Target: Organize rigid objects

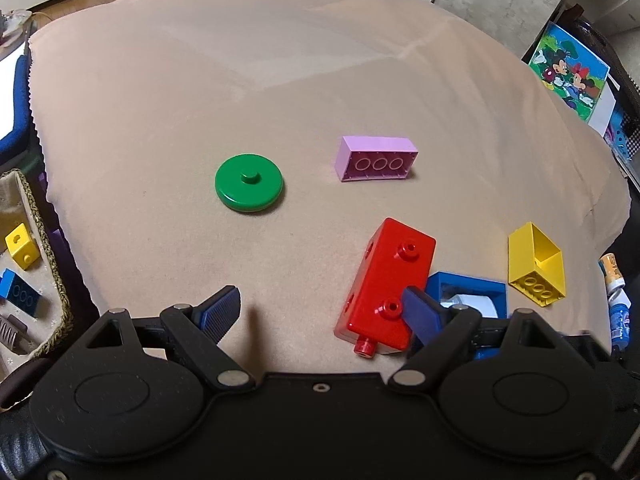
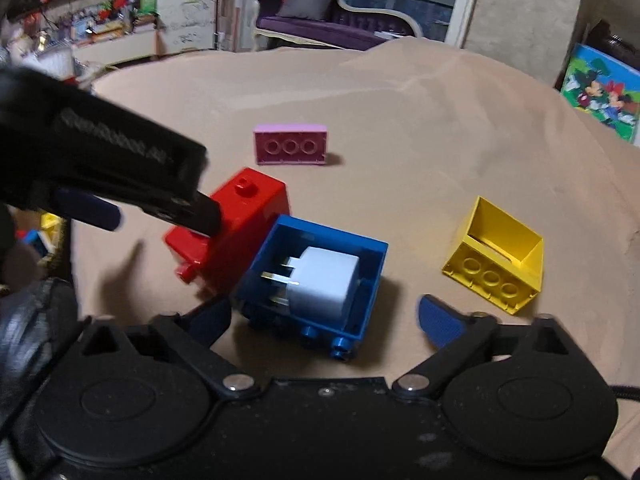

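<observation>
On the beige cloth lie a green disc (image 1: pixel 248 189), a pink brick (image 1: pixel 376 158) (image 2: pixel 289 144), a red block (image 1: pixel 386 288) (image 2: pixel 236 224), a yellow hollow brick (image 1: pixel 536 264) (image 2: pixel 496 256) and a blue hollow block (image 1: pixel 464 292) (image 2: pixel 316 280) with a white plug adapter (image 2: pixel 324 284) inside it. My left gripper (image 1: pixel 324 308) is open and empty; its right finger (image 1: pixel 420 312) is beside the red block. It also shows in the right wrist view (image 2: pixel 152 208). My right gripper (image 2: pixel 324 320) is open around the blue block's near side.
A woven basket (image 1: pixel 44 264) at the left edge holds a yellow cube (image 1: pixel 22 246) and a blue brick (image 1: pixel 20 292). A Mickey Mouse box (image 1: pixel 568 72) stands at the right. Bottles (image 1: pixel 616 300) lie by the cloth's right edge. A purple sofa (image 2: pixel 332 20) is behind.
</observation>
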Demonstrator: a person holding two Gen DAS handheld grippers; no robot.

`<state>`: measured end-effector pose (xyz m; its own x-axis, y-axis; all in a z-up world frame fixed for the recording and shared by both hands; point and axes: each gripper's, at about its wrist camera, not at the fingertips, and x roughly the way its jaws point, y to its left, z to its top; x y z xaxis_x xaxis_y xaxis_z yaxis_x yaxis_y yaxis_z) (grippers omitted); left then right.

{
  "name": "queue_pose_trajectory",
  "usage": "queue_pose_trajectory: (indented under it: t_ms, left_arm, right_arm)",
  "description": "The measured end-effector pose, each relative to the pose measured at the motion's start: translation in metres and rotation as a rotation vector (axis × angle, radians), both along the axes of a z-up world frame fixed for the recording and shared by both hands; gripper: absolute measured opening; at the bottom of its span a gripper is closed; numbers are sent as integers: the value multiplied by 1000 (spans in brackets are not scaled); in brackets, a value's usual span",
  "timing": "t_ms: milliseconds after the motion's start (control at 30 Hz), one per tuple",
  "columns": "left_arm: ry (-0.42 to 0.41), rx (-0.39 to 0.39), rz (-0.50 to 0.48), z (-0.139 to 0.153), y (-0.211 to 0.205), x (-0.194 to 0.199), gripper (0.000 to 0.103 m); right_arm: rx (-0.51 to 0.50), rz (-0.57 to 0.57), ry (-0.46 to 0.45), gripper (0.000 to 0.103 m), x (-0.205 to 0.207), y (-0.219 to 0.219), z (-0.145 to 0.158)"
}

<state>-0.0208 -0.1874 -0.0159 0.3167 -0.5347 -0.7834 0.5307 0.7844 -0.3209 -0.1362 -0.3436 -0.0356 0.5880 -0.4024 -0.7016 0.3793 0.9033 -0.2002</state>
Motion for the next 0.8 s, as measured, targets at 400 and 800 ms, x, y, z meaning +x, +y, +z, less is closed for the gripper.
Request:
queue_pose_trajectory:
  t_ms: [400,800]
  left_arm:
    - [3,2,-11,0,-2,-2,84]
    - [8,2,-19,-1,-4,-4,85]
  right_arm:
    - [1001,-308,-457,66,-67,-147,-3]
    - [1521,-578,-818,69,-125,-189,-60]
